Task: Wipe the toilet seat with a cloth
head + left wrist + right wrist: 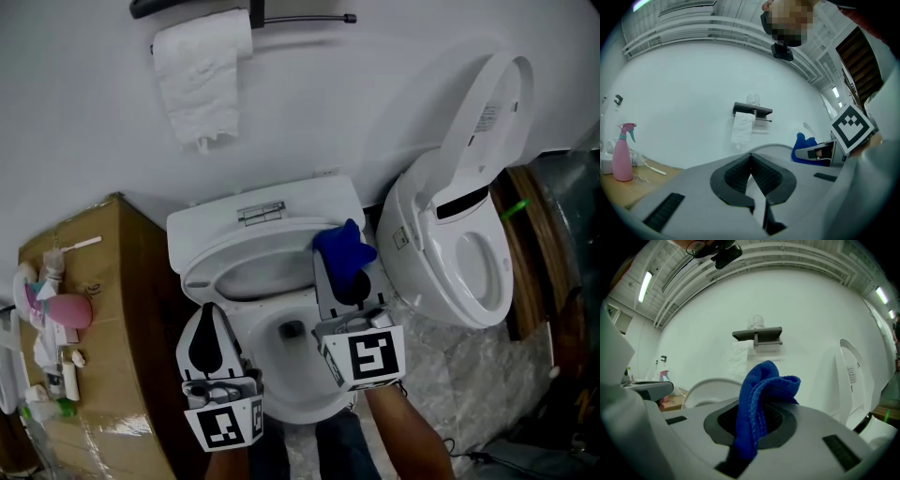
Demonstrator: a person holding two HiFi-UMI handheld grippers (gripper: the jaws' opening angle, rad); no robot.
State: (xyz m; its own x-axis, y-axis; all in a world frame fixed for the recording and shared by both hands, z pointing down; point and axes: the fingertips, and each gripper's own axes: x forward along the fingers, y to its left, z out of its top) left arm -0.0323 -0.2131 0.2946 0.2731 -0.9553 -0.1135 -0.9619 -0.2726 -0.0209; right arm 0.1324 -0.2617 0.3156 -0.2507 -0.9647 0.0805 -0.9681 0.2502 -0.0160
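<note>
Right gripper [345,277] pinches blue cloth [342,246] btwn jaws, wad poking past tips, over toilet seat [208,270] right rear. Left gripper [208,319] closed, empty, at seat's left.

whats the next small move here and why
Probably lower the right gripper until the blue cloth it grips presses on the toilet seat, then start a stroke. The cloth sits over the seat's right rear edge, but contact can't be confirmed. The left gripper is shut and empty.

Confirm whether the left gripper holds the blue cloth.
No, the left gripper is shut on nothing; the blue cloth sits clamped in the right gripper.
</note>
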